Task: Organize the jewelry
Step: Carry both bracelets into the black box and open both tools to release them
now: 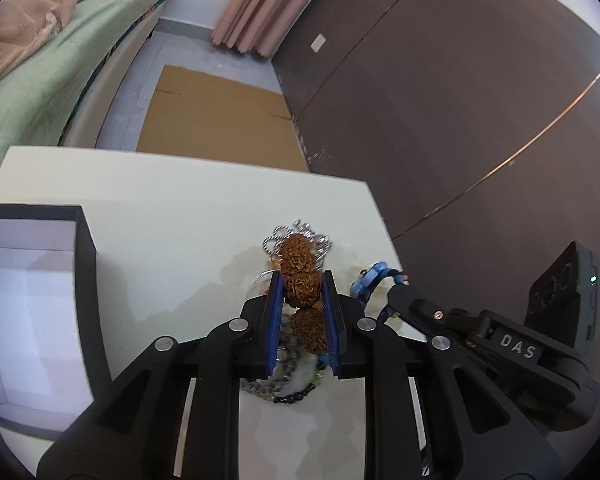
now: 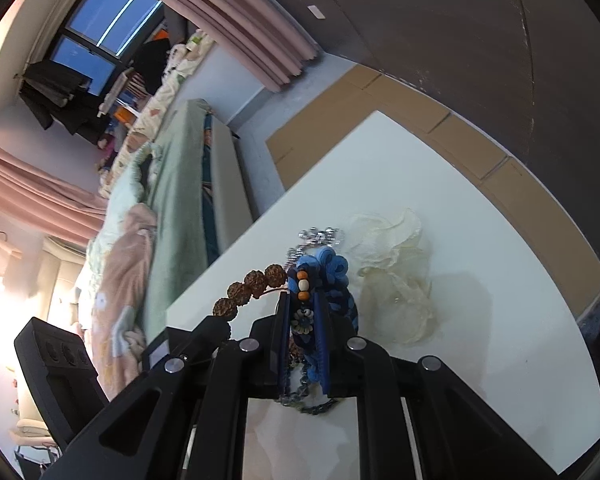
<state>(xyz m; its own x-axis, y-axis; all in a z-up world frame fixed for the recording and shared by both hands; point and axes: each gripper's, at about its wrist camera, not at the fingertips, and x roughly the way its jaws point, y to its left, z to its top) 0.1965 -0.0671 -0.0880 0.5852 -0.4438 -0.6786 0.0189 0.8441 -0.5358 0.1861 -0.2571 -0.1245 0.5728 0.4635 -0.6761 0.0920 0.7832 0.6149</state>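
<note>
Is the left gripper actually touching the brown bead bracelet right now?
Touching. The left wrist view shows the left gripper with both blue pads pressed against a bead of the brown bead bracelet, no gap on either side.

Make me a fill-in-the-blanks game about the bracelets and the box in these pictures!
1. The left gripper is shut on a bracelet of bumpy ____ beads.
2. The right gripper is shut on a woven bracelet that is mostly ____.
3. The open box has a ____ inside.
4. The silver chain lies on the ____ table.

Missing words: brown; blue; white; white
</note>
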